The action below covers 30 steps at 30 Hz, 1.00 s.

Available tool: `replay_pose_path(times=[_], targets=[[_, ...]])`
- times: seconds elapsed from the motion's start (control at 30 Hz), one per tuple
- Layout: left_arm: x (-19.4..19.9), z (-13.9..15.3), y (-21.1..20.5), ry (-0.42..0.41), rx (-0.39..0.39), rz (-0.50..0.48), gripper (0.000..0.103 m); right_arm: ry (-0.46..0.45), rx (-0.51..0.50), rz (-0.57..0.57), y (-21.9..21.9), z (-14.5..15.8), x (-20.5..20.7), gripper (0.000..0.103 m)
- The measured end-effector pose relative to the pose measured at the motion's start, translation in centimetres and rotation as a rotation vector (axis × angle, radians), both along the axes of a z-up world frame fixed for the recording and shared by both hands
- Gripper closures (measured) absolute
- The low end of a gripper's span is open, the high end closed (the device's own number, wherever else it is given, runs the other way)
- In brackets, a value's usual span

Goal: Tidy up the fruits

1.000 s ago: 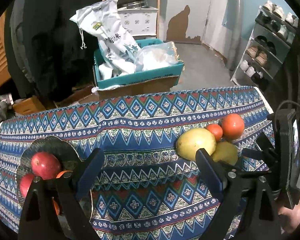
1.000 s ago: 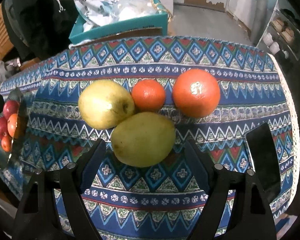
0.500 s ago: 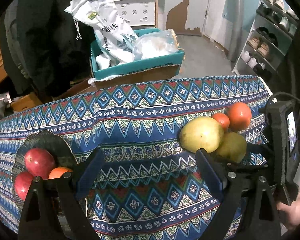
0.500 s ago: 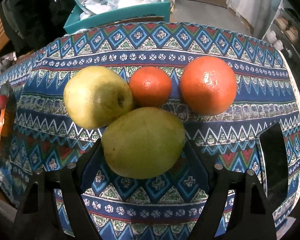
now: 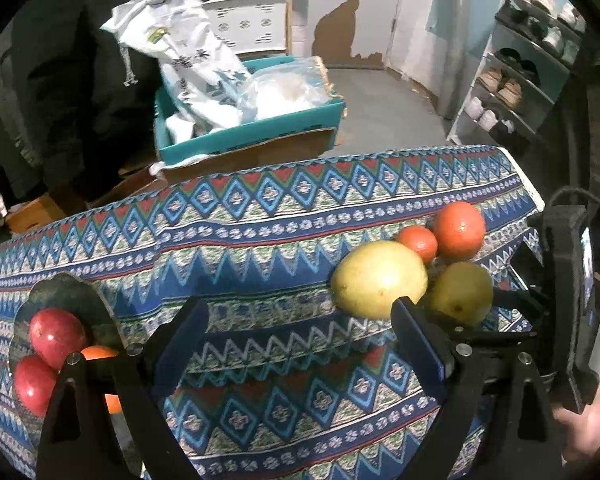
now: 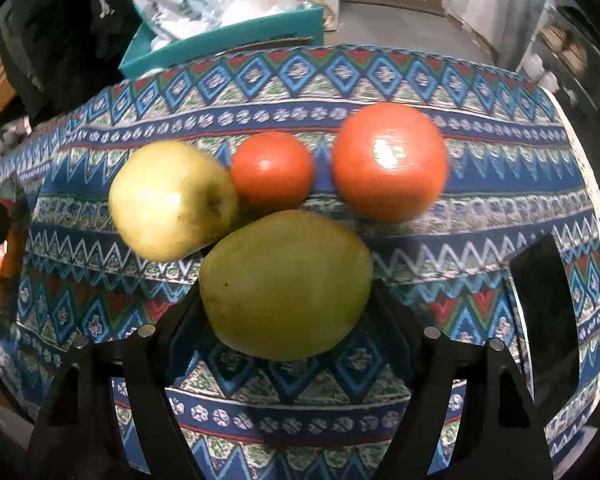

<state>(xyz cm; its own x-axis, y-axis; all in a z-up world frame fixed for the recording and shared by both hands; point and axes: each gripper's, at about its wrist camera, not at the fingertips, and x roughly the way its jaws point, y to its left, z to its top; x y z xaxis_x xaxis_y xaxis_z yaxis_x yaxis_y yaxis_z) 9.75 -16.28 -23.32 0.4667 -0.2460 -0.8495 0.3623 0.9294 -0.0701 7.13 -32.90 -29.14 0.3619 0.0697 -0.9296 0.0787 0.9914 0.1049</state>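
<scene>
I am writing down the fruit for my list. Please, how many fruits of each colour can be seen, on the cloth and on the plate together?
Red: 2, both apples on the plate.
Orange: 3, two oranges on the cloth and one on the plate, partly hidden.
Yellow-green: 2, an apple and a pear on the cloth.
Total: 7

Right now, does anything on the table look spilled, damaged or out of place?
Nothing spilled or damaged. Four fruits still lie loose on the tablecloth, off the plate; the right gripper is closing around the green pear.
</scene>
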Motion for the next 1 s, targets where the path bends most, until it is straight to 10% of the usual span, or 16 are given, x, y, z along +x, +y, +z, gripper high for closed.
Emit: replay_pose_path(times=[0.6, 1.0], targets=[[-0.6, -3.7, -7.0, 0.115, -0.043, -0.213, 0.009, -0.045, 0.007, -0.182, -7.6, 3.2, -3.7, 0.026], [1.1, -7.2, -8.8, 0.213, -0.026, -0.143, 0.009, -0.059, -0.005, -0.192, -8.0, 3.8, -4.6, 0.026]])
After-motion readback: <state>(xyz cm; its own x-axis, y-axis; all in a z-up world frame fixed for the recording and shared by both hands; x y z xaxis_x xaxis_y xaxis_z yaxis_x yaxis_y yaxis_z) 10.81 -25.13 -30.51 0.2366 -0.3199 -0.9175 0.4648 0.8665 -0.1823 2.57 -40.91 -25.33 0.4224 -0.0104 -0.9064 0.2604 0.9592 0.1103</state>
